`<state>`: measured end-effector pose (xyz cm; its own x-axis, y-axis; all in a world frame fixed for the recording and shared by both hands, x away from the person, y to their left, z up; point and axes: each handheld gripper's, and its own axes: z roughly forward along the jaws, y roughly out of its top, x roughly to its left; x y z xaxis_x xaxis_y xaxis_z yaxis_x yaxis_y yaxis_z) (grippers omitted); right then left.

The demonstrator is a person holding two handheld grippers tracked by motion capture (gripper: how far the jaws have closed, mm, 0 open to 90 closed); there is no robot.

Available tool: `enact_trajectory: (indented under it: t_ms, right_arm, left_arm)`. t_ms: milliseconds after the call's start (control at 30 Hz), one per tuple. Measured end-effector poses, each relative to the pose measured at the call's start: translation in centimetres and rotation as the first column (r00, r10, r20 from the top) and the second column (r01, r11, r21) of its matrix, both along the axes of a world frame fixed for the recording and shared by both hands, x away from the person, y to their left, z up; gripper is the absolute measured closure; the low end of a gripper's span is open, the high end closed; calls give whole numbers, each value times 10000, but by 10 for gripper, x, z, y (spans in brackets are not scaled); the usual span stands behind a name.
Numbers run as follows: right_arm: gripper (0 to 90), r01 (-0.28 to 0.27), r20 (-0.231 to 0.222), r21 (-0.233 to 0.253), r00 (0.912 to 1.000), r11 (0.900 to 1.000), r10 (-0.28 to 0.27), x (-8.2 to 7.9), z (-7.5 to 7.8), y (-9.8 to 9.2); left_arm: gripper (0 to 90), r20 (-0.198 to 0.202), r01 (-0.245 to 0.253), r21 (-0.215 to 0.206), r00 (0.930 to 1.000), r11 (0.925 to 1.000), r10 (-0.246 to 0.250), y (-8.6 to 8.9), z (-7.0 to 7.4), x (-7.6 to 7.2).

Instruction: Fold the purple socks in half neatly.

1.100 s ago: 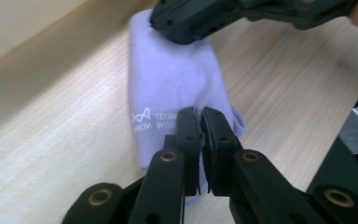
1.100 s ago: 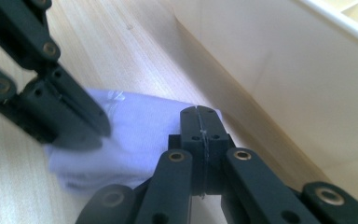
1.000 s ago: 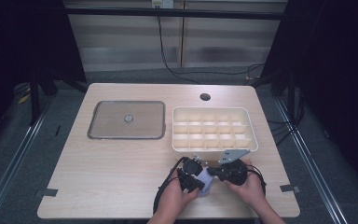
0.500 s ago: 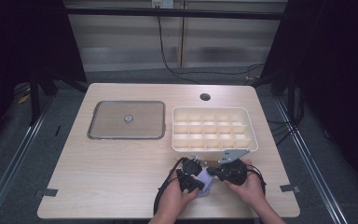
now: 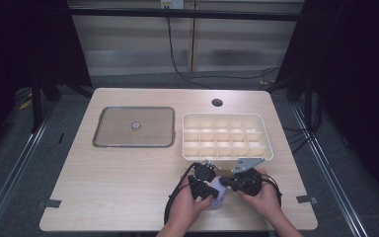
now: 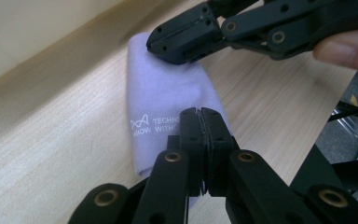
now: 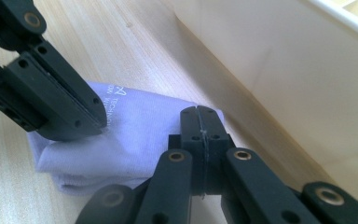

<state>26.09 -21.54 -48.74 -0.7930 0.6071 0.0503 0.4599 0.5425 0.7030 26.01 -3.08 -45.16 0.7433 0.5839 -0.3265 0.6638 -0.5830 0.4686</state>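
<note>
A small folded lavender cloth (image 5: 218, 191) with white printed letters lies on the wooden table (image 5: 128, 173) near its front edge, just in front of the cream compartment box (image 5: 266, 143). My left gripper (image 5: 210, 190) comes from the left, its jaws together on the printed end of the cloth (image 6: 168, 98). Opposite it, my right gripper (image 5: 225, 184) has its jaws together on the other end of the cloth (image 7: 140, 135). In the left gripper view the left gripper (image 6: 200, 112) faces the right gripper (image 6: 168, 49). In the right gripper view the right gripper (image 7: 200, 111) faces the left gripper (image 7: 98, 125).
The cream box's side wall (image 7: 279, 84) stands close beside the cloth. A flat grey square lid (image 5: 133, 127) with a small knob lies at the table's left. A round hole (image 5: 217, 102) marks the table's far edge. Cables trail from both grippers.
Both hands and the cloth have stayed in almost the same spot, with only a slight shift of the grippers on the cloth.
</note>
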Motion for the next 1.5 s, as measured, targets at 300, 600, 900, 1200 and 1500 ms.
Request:
enact_trajectory:
  t_ms: [300,600,900,1200,1500]
  right_arm:
    - [900,-11,-13,-7,10000,10000,11,0,0,0]
    - [900,-29,-90,22,10000,10000,29,0,0,0]
    - [900,-88,-74,37,9999,10000,89,1,0,0]
    - [900,-130,-61,45,9999,9999,130,1,0,0]
    - [900,-159,-7,10,9999,9999,159,1,-1,1]
  left_arm:
    - [882,59,-179,-192,9998,9997,181,-4,9,8]
    - [872,-267,-117,-25,9996,9999,117,-11,-11,12]
    - [889,-341,21,122,9994,9999,-16,-6,-6,3]
    - [900,-491,146,457,9987,9988,-124,0,-12,-3]
    - [900,-389,129,408,9992,9991,-113,-1,-16,-5]
